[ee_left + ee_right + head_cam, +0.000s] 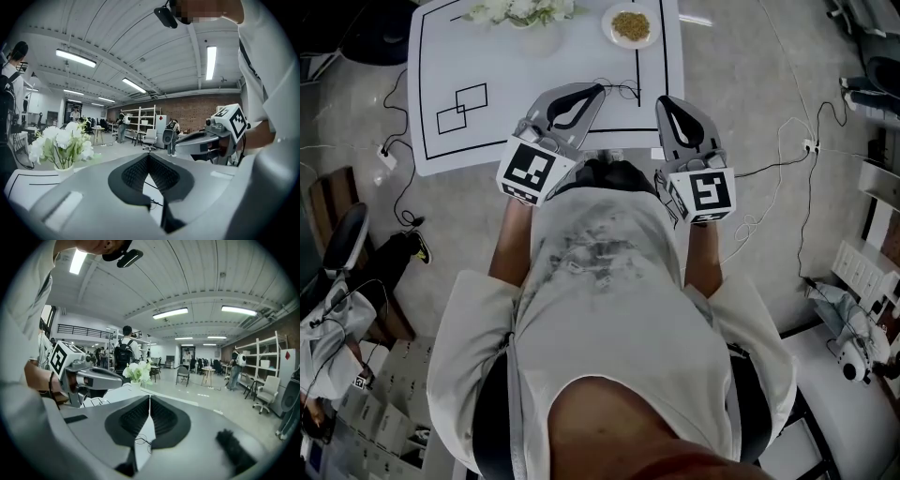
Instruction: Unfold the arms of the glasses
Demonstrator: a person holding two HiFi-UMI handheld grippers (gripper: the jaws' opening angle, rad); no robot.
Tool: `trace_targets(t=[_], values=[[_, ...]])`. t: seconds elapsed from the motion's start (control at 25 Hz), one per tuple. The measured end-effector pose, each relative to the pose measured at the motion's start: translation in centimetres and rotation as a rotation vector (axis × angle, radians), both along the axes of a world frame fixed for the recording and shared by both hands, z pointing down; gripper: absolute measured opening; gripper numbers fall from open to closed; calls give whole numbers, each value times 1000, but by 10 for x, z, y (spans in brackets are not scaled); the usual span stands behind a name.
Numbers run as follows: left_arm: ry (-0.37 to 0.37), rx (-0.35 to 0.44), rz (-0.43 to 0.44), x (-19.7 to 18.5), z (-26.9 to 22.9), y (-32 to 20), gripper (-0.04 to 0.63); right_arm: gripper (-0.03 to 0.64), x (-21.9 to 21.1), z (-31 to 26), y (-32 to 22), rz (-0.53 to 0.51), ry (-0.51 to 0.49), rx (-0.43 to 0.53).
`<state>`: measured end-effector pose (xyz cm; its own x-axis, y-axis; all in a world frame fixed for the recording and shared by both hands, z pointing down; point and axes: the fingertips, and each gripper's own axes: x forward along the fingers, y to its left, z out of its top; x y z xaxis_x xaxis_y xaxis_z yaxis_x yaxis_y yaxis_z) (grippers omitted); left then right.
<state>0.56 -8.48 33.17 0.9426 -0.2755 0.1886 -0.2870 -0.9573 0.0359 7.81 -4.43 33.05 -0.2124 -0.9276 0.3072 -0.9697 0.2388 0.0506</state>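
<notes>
Two grippers hover over the near edge of the mat (pixel 441 56), and neither holds anything. The left gripper (pixel 592 92) has its jaws pressed together, empty; the right gripper (pixel 667 101) matches it, closed on nothing. The glasses (pixel 617 91) lie on the mat just ahead, between the two tips, a thin wire frame too fine to show how the arms sit. The bowl (pixel 630 25) and flowers (pixel 520 11) sit well beyond. This looks like the approach, nothing gripped yet. Next, I'd say, both jaws must part: one gripper steadies the frame, the other takes an arm near its hinge and swings it out gently.
</notes>
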Motion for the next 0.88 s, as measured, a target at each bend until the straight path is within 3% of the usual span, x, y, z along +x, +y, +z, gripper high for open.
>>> trace_targets(t=[0.88], values=[[-198, -61, 76, 33, 77, -5, 23, 18, 21, 50, -15, -41, 17, -104]])
